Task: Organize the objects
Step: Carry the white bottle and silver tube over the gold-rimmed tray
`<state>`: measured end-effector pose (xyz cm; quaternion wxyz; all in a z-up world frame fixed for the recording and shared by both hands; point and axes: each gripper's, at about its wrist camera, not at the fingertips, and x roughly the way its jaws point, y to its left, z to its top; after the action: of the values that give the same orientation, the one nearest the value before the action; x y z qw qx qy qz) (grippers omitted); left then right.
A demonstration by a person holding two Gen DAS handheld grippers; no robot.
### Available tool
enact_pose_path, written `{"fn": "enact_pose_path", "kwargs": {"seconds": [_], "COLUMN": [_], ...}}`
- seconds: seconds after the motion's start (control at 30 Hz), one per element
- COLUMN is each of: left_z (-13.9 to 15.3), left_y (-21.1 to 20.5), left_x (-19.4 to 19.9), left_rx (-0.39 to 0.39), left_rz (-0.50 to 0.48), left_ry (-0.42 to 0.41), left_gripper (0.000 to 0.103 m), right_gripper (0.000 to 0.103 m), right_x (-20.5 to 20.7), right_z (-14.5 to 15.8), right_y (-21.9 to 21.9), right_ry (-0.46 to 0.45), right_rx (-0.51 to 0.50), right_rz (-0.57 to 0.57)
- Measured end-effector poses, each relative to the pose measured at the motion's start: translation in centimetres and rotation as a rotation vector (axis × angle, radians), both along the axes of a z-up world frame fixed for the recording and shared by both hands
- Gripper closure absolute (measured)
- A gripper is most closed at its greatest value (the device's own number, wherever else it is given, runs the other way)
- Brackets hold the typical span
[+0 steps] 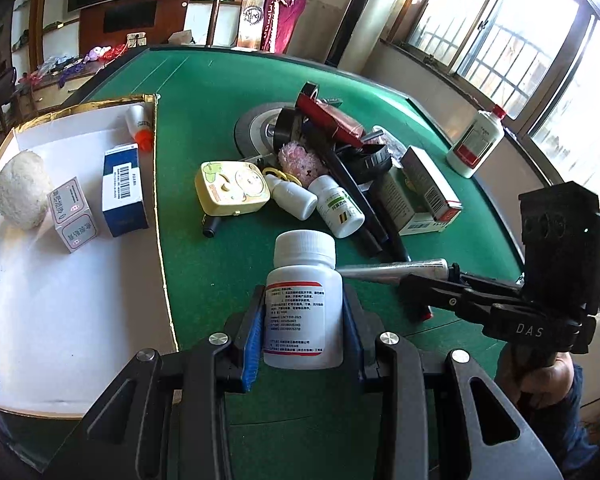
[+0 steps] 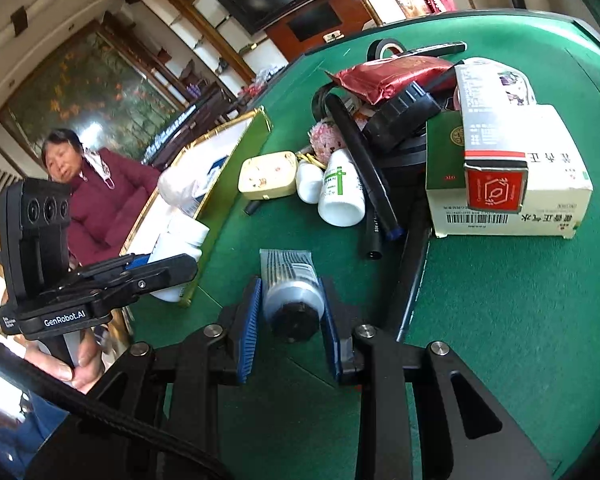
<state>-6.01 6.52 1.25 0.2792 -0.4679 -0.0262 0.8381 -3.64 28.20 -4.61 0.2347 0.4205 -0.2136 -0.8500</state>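
While tools (image 1: pixel 304 320) grip bottle (image 1: pixel 304 280), tube (image 2: pixel 294 292)

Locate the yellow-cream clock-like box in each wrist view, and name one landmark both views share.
Left wrist: the yellow-cream box lies at centre, left edge of the pile, right of the white tray.
Right wrist: the same box sits left of centre, above the gripped tube.
Shared landmark: the green-labelled white bottle lying beside it.
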Motion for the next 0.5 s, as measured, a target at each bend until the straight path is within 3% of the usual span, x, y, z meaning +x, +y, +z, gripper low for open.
{"fn": "enact_pose_path", "kwargs": {"seconds": [0.5], "left_z": [2.3], "left_y": [-6.6], "left_x": [0.8], "left_rx": [0.070], "left_rz": [0.082], "left_ry": [0.048], "left_gripper": [0.073], "right_gripper": [0.077], "right_x": [-1.0], "right_z": [1.7], "right_y": [-5.6], "right_ry": [0.023], "right_rx": [-0.070], "right_rz": [0.057]}}
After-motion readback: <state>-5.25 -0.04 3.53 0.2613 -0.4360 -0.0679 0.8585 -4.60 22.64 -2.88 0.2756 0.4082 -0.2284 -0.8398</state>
